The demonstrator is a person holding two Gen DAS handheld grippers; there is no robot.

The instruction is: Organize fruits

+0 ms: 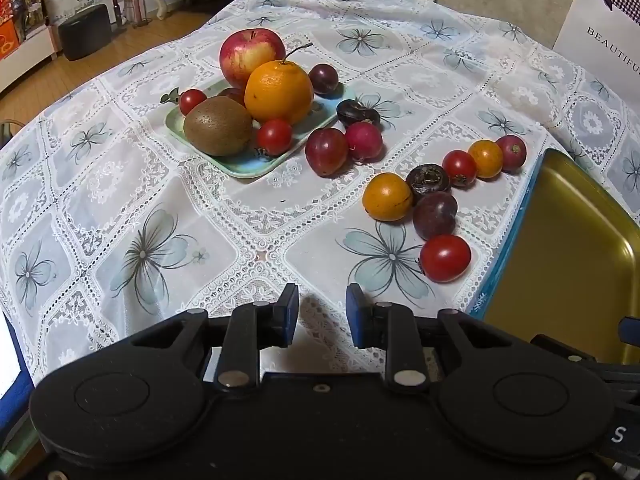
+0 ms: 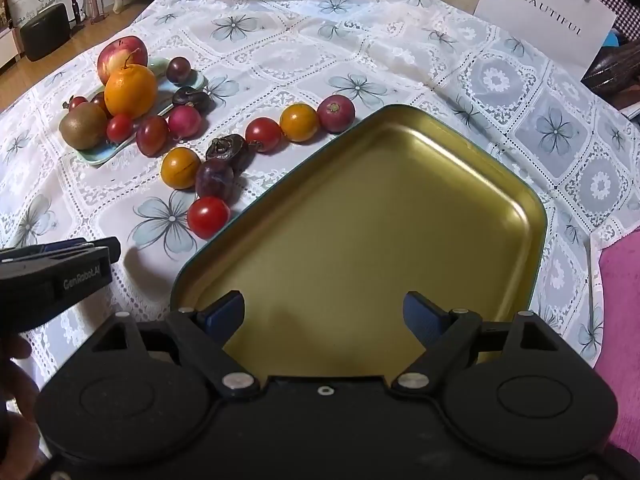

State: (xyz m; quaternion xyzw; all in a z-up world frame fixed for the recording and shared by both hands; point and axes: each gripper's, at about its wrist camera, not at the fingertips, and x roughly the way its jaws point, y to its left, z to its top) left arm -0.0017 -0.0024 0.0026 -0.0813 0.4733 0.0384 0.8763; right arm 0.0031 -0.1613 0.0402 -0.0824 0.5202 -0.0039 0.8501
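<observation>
A green plate [image 1: 240, 166] holds an apple [image 1: 250, 54], an orange [image 1: 279, 92], a kiwi [image 1: 218, 126] and small red tomatoes [image 1: 274, 136]. Loose small fruits lie on the cloth: a red tomato [image 1: 445, 258], a yellow tomato [image 1: 387, 197], a dark plum [image 1: 435, 215] and several more. An empty gold tray [image 2: 380, 232] sits to their right. My left gripper [image 1: 322, 314] is open and empty above the cloth, near the red tomato. My right gripper [image 2: 324, 314] is wide open and empty over the tray's near end.
A white lace tablecloth [image 1: 160, 220] with blue flowers covers the table. A white card reading BEAUTIFUL [image 2: 548, 12] stands at the far right. The left gripper's body [image 2: 52, 276] shows at the left of the right wrist view. Pink fabric [image 2: 624, 312] lies at the right edge.
</observation>
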